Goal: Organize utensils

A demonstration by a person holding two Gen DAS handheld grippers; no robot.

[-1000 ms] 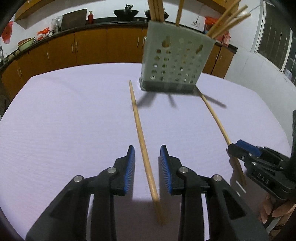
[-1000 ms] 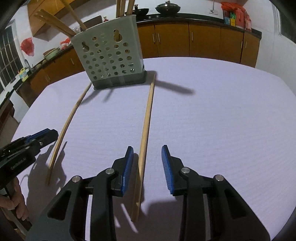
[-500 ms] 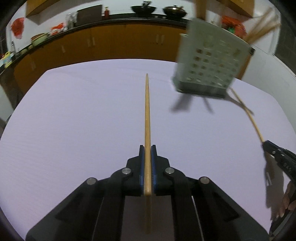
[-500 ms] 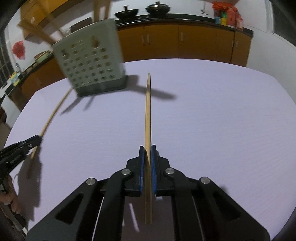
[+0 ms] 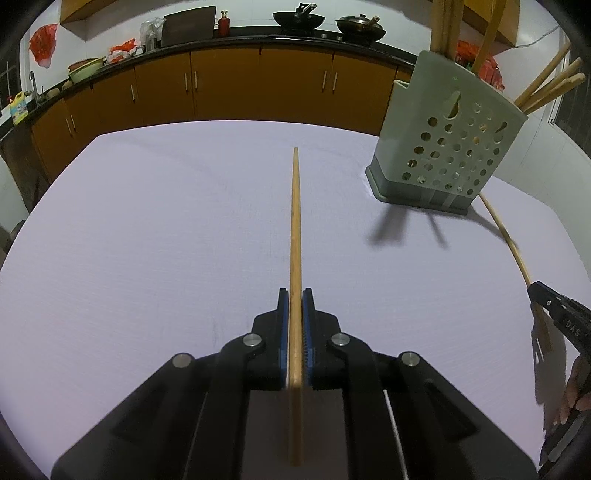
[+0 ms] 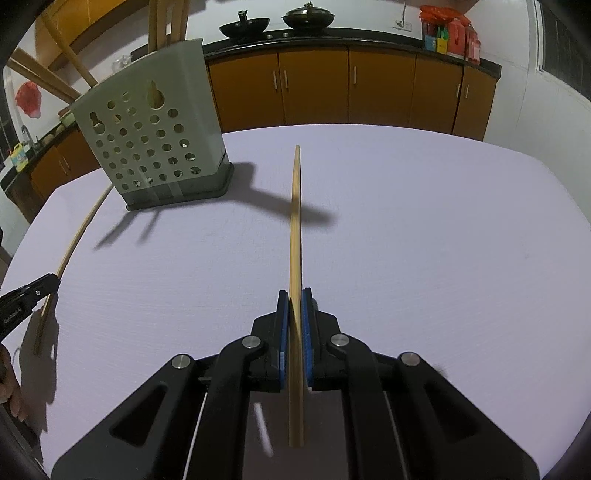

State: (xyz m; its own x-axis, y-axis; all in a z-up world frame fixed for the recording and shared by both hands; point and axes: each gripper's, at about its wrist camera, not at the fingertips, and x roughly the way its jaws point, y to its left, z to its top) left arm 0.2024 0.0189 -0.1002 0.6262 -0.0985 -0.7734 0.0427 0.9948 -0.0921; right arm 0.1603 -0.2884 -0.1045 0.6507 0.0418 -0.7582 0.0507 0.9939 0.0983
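My left gripper (image 5: 295, 295) is shut on a long wooden chopstick (image 5: 295, 229) that points straight ahead over the lilac table. My right gripper (image 6: 295, 295) is shut on a second wooden chopstick (image 6: 295, 229), also pointing ahead. The grey perforated utensil holder (image 5: 447, 155) stands ahead to the right in the left wrist view and ahead to the left in the right wrist view (image 6: 151, 147), with several wooden sticks upright in it. Each gripper shows at the edge of the other's view, holding its chopstick.
The lilac table (image 5: 147, 240) spreads around the holder. Orange kitchen cabinets (image 5: 229, 85) and a dark counter with woks (image 6: 280, 20) run along the back wall. A window (image 5: 572, 92) is at the right.
Both grippers closed on the chopsticks that lay between their fingers and lifted them off the table. The holder has shifted sideways in both views.
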